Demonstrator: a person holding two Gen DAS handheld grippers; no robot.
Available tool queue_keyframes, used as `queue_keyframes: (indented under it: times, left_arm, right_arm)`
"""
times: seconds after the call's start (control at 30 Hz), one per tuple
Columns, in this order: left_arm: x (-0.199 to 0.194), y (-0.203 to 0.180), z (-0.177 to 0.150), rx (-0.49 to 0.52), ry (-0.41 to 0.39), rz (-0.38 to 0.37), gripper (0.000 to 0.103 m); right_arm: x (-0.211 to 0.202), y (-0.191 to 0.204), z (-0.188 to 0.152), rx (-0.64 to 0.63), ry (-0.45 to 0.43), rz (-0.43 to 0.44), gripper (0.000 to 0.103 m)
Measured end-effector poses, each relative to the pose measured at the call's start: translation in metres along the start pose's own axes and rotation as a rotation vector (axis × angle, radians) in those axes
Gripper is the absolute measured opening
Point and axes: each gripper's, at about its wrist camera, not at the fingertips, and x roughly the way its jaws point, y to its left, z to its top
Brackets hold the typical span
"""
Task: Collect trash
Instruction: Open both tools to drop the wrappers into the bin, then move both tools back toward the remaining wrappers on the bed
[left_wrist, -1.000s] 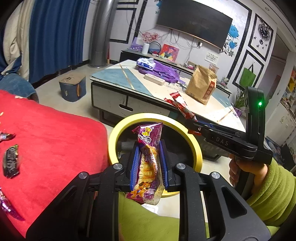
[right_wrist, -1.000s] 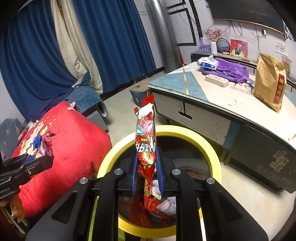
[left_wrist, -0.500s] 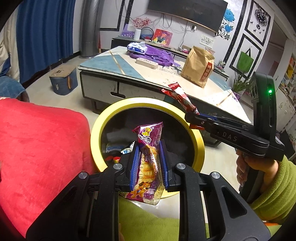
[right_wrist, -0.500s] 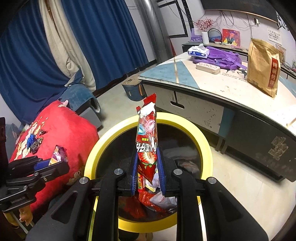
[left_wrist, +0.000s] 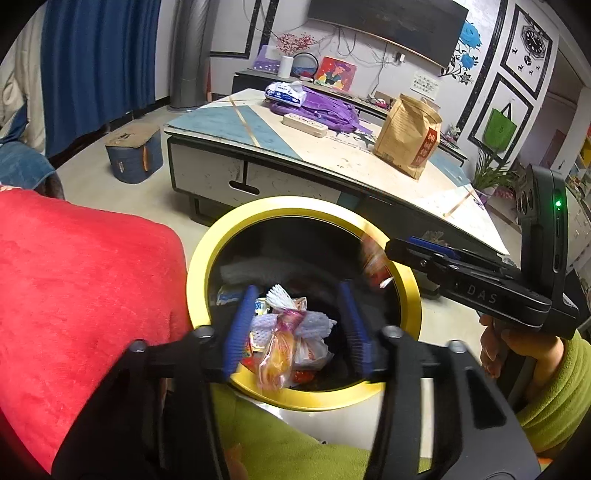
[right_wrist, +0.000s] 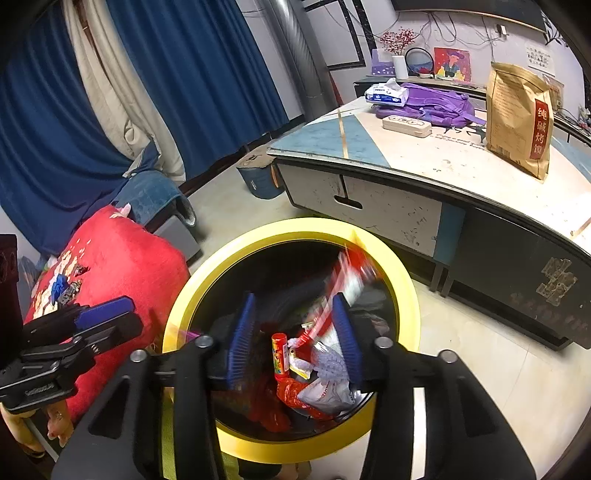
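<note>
The left gripper (left_wrist: 297, 325) is seen with its blue fingers (left_wrist: 240, 325) spreading apart; a blurred purple snack packet (left_wrist: 280, 347) lies loose between them, gripped by neither, low in the frame over the bin's mouth. The right gripper (right_wrist: 293, 334) is likewise opening, and a blurred red wrapper (right_wrist: 345, 277) is seen beside its right-hand finger (right_wrist: 347, 336), not pinched. Both are held above the yellow-rimmed bin (right_wrist: 402, 280) in the lower middle of each view, where other wrappers are piled. A red cushion (left_wrist: 81, 280) is seen at the left, a table (left_wrist: 332, 158) beyond the bin.
</note>
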Motion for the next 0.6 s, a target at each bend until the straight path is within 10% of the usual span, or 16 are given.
queue_keyframes:
  times: [0.37, 0.6]
  left_arm:
    - [-0.023, 0.012, 0.003, -0.057, -0.054, 0.034, 0.092]
    - [-0.042, 0.018, 0.003, -0.076, -0.095, 0.083, 0.092]
  right_arm:
    - [-0.009, 0.002, 0.004, 0.000, -0.031, -0.011, 0.059]
    - [-0.016, 0.010, 0.007, -0.013, -0.057, -0.001, 0.063]
